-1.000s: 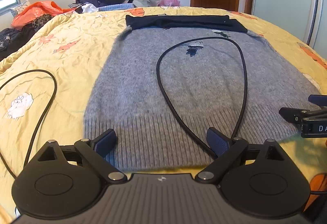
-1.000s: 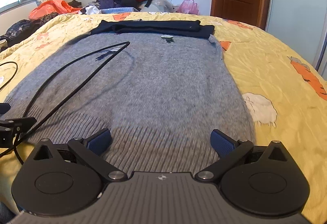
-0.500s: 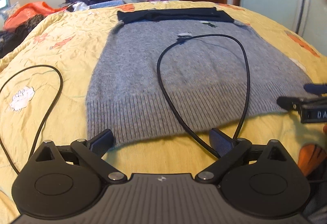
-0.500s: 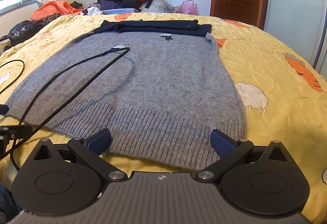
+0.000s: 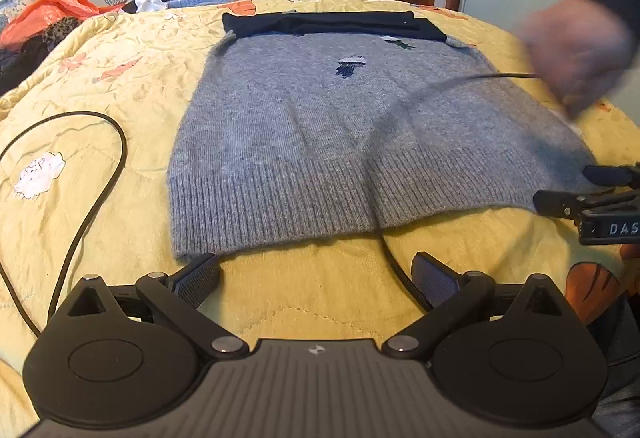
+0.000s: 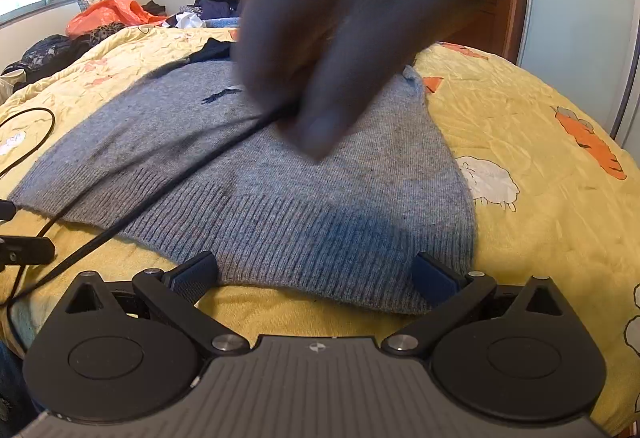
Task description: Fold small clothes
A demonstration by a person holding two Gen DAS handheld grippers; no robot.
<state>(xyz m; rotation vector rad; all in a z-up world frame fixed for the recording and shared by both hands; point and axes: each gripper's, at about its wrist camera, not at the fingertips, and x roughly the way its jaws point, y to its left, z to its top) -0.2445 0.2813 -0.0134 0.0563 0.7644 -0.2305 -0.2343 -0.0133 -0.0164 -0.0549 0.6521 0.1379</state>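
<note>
Both tongs agape at the grey sweater's ribbed hem, nothing gripped.

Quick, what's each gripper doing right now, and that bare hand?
Left gripper: open, empty.
Right gripper: open, empty.
Bare hand: pinching the thin black cable over the grey knitted sweater.

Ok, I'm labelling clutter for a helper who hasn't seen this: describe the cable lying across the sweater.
On the yellow quilt lies a flat grey sweater. A thin black cable crosses it diagonally, pinched by a bare hand; the other cable lies on quilt only.
</note>
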